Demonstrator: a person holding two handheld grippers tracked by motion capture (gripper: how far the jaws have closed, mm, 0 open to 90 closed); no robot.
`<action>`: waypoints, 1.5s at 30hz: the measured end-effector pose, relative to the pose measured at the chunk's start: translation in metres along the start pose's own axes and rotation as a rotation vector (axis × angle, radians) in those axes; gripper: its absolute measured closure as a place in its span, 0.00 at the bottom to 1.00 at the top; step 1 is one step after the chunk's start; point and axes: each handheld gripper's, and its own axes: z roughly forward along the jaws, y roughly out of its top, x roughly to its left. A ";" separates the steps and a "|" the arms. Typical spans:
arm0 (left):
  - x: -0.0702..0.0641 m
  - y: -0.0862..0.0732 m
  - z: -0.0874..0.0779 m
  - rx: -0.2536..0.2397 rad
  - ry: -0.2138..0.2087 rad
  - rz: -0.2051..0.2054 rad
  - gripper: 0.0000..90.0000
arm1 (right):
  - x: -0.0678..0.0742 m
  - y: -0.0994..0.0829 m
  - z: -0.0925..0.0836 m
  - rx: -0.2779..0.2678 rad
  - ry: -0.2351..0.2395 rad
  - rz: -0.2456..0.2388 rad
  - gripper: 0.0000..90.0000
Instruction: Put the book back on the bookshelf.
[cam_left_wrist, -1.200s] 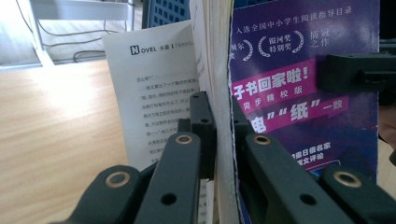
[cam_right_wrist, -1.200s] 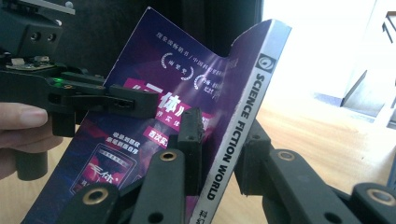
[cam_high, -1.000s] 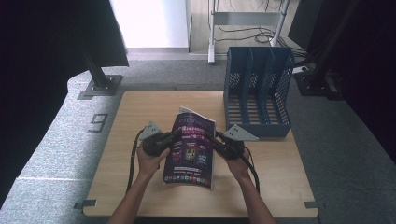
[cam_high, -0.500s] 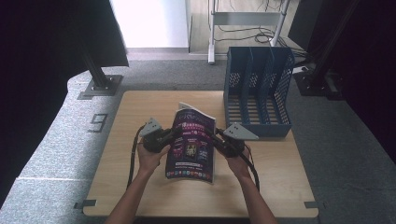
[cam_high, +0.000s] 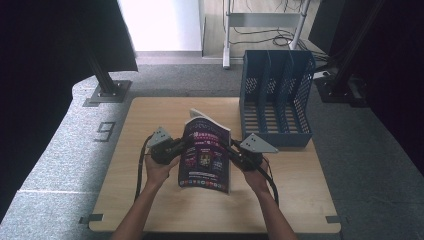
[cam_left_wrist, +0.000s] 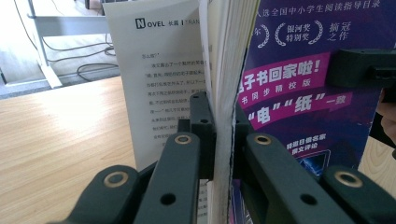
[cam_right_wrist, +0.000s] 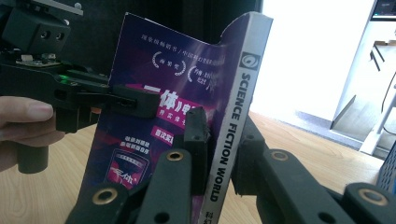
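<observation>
Book (cam_high: 206, 156) upright between level left gripper (cam_high: 176, 148) and right gripper (cam_high: 235, 152), jaws clamped on its edges.

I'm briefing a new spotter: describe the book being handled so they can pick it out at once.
On the wooden table, left of the blue file rack, the book stands upright, clamped between the left gripper and right gripper. Its purple cover with pink banners sets it apart.

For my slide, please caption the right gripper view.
Right gripper clamps the book at its spine; left gripper grips the opposite edge.
</observation>
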 end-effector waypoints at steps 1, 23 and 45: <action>0.001 0.001 0.001 0.003 0.002 0.002 0.96 | 0.000 0.000 0.000 0.000 0.000 0.000 0.87; 0.001 0.003 -0.002 -0.035 0.002 0.017 0.83 | -0.005 0.002 -0.007 -0.043 0.013 -0.009 0.90; 0.004 0.007 0.005 -0.026 0.030 0.019 0.28 | 0.009 -0.003 -0.024 -0.072 0.061 -0.061 0.90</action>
